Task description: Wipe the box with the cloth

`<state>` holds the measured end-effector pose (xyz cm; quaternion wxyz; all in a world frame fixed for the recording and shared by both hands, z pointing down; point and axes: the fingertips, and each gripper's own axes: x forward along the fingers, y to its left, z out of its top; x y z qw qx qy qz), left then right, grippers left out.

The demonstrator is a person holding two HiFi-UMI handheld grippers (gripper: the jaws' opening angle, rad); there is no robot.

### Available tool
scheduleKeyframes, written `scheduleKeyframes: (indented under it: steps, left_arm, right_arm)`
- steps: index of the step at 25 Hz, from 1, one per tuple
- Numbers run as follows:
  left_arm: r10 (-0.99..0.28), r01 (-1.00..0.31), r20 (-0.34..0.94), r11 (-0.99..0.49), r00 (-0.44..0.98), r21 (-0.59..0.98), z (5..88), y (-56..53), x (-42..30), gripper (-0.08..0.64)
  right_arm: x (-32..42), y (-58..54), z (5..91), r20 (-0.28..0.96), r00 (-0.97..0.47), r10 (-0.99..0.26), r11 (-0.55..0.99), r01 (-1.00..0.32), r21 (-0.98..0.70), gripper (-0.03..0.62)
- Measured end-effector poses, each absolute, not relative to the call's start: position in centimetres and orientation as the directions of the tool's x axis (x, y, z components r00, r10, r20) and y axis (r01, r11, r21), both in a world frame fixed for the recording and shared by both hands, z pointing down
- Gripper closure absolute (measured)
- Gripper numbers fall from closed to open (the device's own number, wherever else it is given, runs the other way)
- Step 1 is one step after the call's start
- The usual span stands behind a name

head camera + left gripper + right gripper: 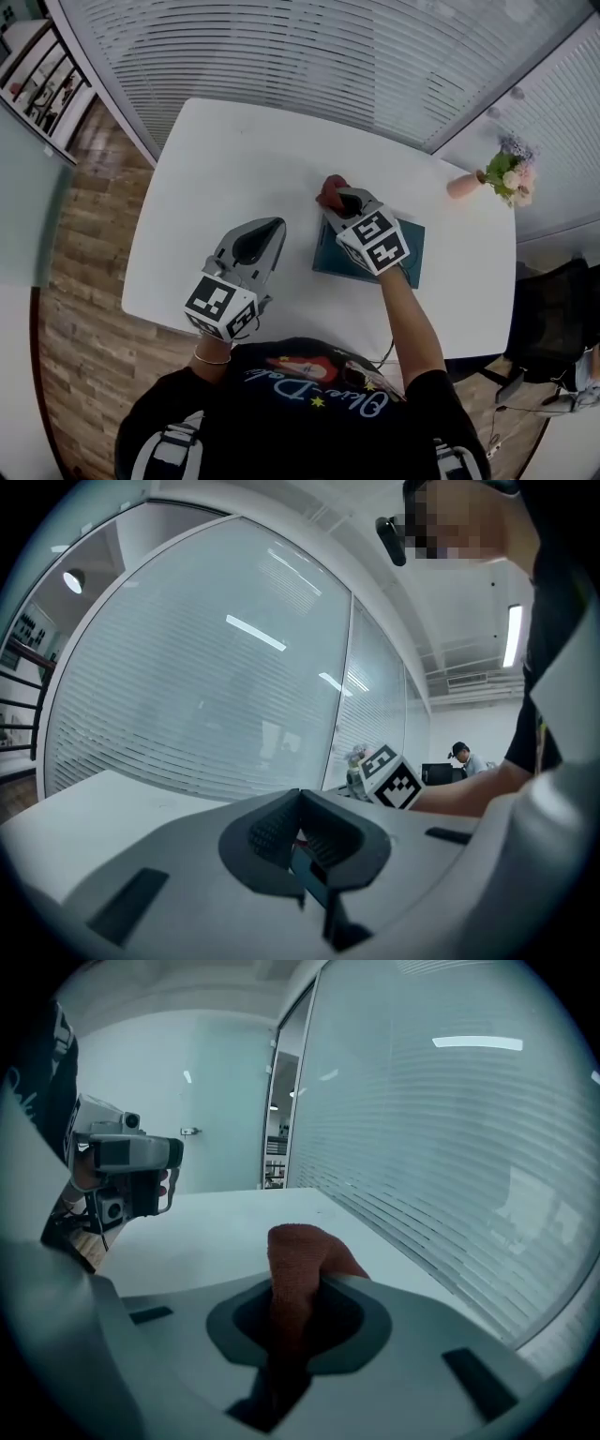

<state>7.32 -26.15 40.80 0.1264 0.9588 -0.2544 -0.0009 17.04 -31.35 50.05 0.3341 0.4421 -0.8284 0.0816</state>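
Right gripper fingers clamp a rust-red cloth by the flat teal box; left gripper fingers together.

Much of the box under the right tool, part of the cloth too.

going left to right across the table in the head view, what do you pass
left claw → teal box → pink vase → flowers. The right claw and its red cloth overlap the box, so they are not placed.
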Motion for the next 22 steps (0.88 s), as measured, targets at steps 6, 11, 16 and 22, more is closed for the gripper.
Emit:
scheduleKeyframes:
  steps: [6,11,16,22]
  left_arm:
    - [-0.474,-0.472,0.054,-0.847,0.879,0.243,40.6,-25.6,7.9,0.555]
    - [-0.485,-0.482,0.053,-0.841,0.873,0.246,40.6,-25.3,7.9,0.555]
    - [-0.494,-0.492,0.058,-0.834,0.867,0.250,40.8,-25.3,7.9,0.555]
    - [-0.483,-0.481,0.058,-0.840,0.874,0.252,40.9,-25.1,8.0,0.555]
  right_arm:
    - [16.7,-31.1,51.0,0.685,-0.373,-0.626,0.640,-0.748,0.177,0.543]
    - [17.1,-30.8,51.0,0.687,-0.369,-0.626,0.635,-0.753,0.174,0.543]
    - [18.1,-30.5,50.9,0.692,-0.354,-0.629,0.623,-0.762,0.176,0.543]
    - [21.0,-29.6,51.0,0.710,-0.304,-0.635,0.569,-0.806,0.163,0.543]
